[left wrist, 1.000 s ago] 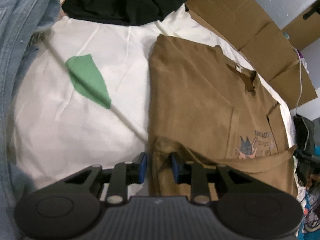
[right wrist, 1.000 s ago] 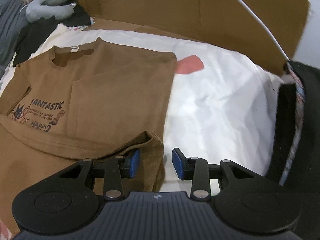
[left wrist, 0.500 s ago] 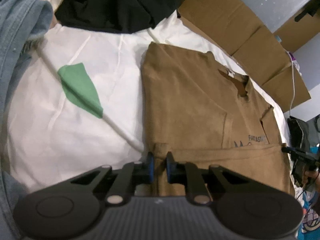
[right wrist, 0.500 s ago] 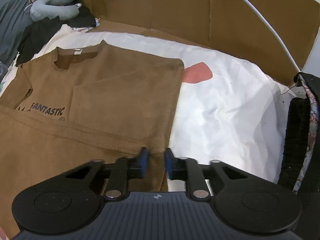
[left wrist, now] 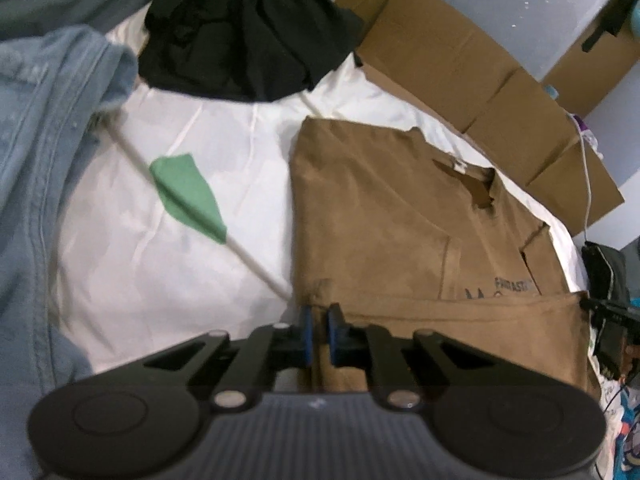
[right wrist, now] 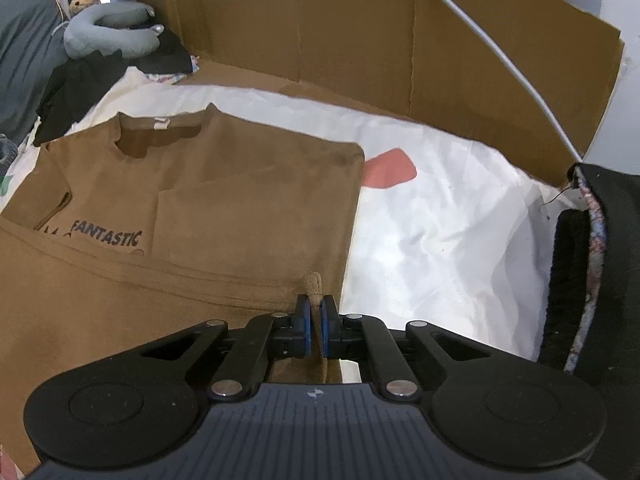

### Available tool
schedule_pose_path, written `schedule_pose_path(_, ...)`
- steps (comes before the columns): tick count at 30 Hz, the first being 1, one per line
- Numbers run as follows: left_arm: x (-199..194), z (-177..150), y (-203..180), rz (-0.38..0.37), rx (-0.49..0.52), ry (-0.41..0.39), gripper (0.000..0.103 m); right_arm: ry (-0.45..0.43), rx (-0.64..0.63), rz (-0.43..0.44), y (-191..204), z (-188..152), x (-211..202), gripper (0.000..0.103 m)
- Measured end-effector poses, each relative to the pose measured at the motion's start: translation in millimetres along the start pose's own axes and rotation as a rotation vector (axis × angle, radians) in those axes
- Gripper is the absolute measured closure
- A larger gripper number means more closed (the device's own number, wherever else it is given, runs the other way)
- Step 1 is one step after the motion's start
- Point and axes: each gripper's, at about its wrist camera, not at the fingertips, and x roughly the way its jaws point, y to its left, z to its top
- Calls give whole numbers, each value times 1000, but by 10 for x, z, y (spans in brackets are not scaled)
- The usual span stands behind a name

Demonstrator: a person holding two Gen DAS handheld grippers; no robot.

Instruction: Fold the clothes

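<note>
Cardboard wall (right wrist: 360,32) behind brown shirt (right wrist: 224,184); black clothes (left wrist: 240,36), denim (left wrist: 40,152) alongside.

Ahead of me: a white sheet (right wrist: 440,240), wrinkled, covering the work surface. It carries a green patch (left wrist: 186,196) crossed by a thin pale line, and a salmon-red patch (right wrist: 390,168) on the far side. Flattened brown cardboard (right wrist: 360,36) stands along the back edge as a low wall; more cardboard panels (left wrist: 460,68) lean against a pale grey wall (left wrist: 520,12). A white cable (right wrist: 500,60) runs down across the cardboard. A grey neck pillow (right wrist: 108,36) lies in the far corner beside dark bedding. Light is soft and even, brightest on the sheet.
</note>
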Motion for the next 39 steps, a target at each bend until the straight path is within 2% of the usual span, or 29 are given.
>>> schedule_pose_path(6, -74, 49, -77, -4, 25, -19, 96, -12, 25, -4, -23, -1, 0, 99)
schedule_pose_path(15, 159, 56, -25, -21, 18, 57, 94, 34, 37, 26, -69, -35, 173, 97)
schedule_pose_path(17, 201, 54, -28, -16, 24, 73, 92, 47, 34, 32, -75, -29, 204, 93)
schedule_pose_path(22, 271, 66, -12, -9, 21, 82, 92, 65, 19, 34, -73, -44, 265, 91)
schedule_pose_path(27, 185, 70, -53, 8, 49, 60, 96, 63, 37, 12, -83, -40, 203, 99)
schedule_pose_path(34, -76, 67, -79, 10, 59, 15, 97, 21, 107, -7, -139, -46, -62, 100)
schedule_pose_path(39, -217, 156, -131, -1, 63, -20, 97, -24, 115, -5, -126, 72, -250, 100)
